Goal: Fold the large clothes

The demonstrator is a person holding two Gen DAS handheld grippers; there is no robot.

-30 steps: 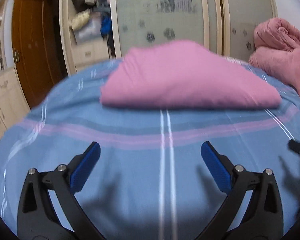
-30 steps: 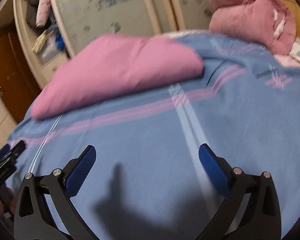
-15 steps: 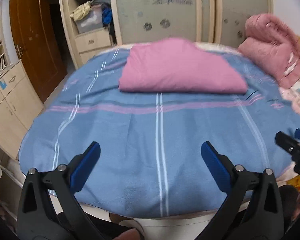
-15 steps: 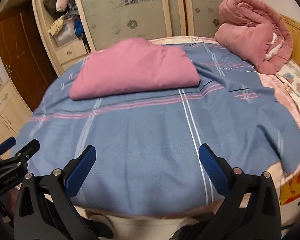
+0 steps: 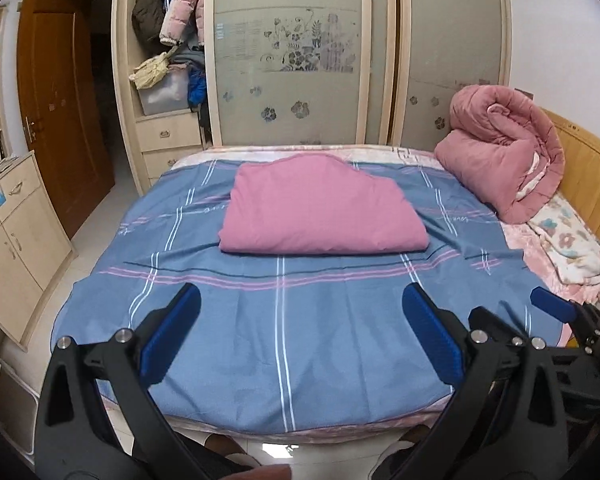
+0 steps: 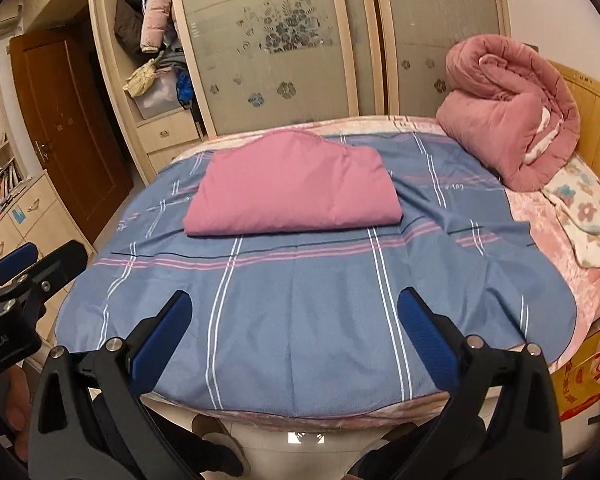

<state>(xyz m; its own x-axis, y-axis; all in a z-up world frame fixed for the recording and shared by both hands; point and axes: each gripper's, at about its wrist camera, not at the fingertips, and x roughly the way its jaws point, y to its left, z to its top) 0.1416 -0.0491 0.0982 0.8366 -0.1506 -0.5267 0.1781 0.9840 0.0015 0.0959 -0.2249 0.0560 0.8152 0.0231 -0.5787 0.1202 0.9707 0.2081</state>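
We count two hand-held grippers: left hand-held gripper and right hand-held gripper. Both have their blue pads spread wide with nothing between them, and both are held off the near edge of the bed, above the floor. In the left wrist view the right unit sits just beside ours on the right; in the right wrist view the left unit shows at the far left edge.

One pink folded garment lies flat, straight ahead of both hand-held grippers and well apart from them, on the far half of the bed. It rests on one blue plaid sheet that fills the span between the garment and the fingers.

One rolled pink quilt sits ahead and to the right, against the wooden headboard. One floral blanket lies just in front of it.

One wardrobe stands behind the bed. Its open left bay holds hanging jackets and a clear storage bin, contents too blurred to tell.
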